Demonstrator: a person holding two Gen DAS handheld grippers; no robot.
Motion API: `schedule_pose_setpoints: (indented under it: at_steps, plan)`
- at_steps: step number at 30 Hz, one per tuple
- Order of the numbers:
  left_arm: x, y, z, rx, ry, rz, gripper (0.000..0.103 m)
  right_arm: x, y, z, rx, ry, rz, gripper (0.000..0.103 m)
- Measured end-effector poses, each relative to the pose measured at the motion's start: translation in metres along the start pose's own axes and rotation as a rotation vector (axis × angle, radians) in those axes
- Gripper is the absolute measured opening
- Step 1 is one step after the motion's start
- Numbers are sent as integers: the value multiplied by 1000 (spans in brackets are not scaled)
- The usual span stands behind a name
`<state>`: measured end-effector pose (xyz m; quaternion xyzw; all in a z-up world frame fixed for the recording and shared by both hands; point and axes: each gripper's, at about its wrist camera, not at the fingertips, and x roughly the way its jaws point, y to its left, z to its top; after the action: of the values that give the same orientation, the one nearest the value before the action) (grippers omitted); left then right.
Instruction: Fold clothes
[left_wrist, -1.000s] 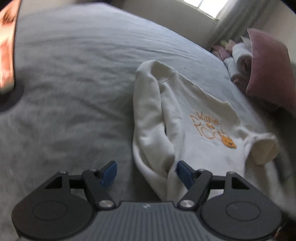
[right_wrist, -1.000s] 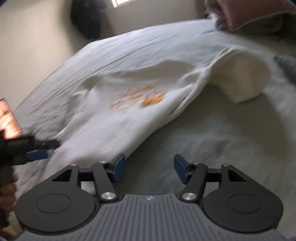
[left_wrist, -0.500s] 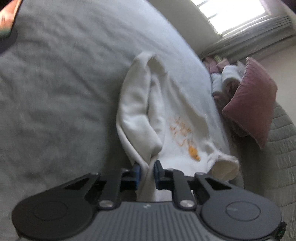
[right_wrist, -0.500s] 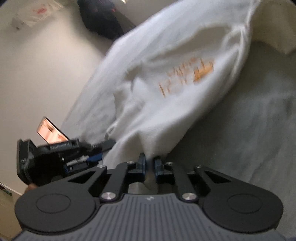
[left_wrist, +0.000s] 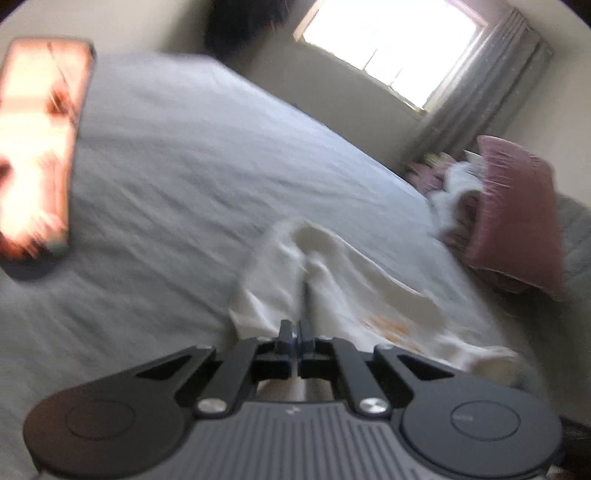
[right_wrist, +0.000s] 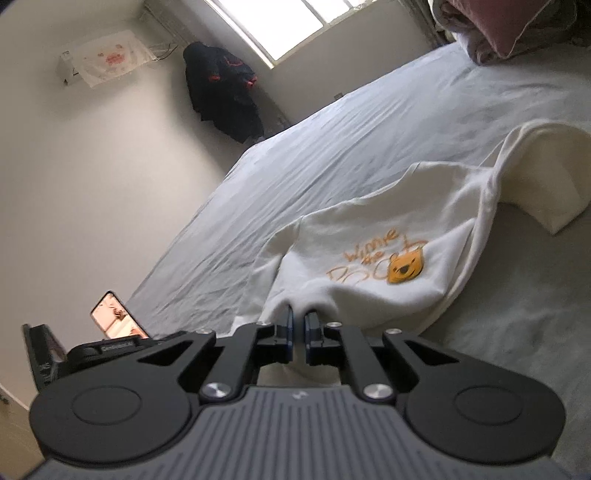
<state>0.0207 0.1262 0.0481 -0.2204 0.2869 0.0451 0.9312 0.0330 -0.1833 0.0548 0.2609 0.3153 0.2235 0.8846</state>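
In the left wrist view, the left claw is clenched on a bunched fold of the cream sweatshirt, which lies on the grey bed. A second ago this claw was spread wide above the hem; half a second ago it had just closed on it. Now the view has tilted up, showing more of the window and the pink pillow (the picture is motion-blurred).

In the right wrist view, the right claw grips the sweatshirt at its near edge, its jaws nearly together with cloth pinched between. A second ago they stood open. The orange print now faces the camera sharply, and the left gripper's body sits at the lower left, a phone screen above it.
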Motion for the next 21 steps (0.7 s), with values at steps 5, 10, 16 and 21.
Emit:
schedule_pose_setpoints:
  at_steps: [5,10,16,21]
  plan:
    - [-2,-14,7,179,-117,205,4,6,-12,2,13,-6,-38,7]
    - [4,-19,4,173,-24,90,38,12,-22,0,18,13,-84,9]
    - [4,-29,-19,236,166,-202,54,9,-20,2,14,-12,-87,9]
    - [-14,-53,-55,483,165,-354,63,15,-21,6,31,-32,-87,9]
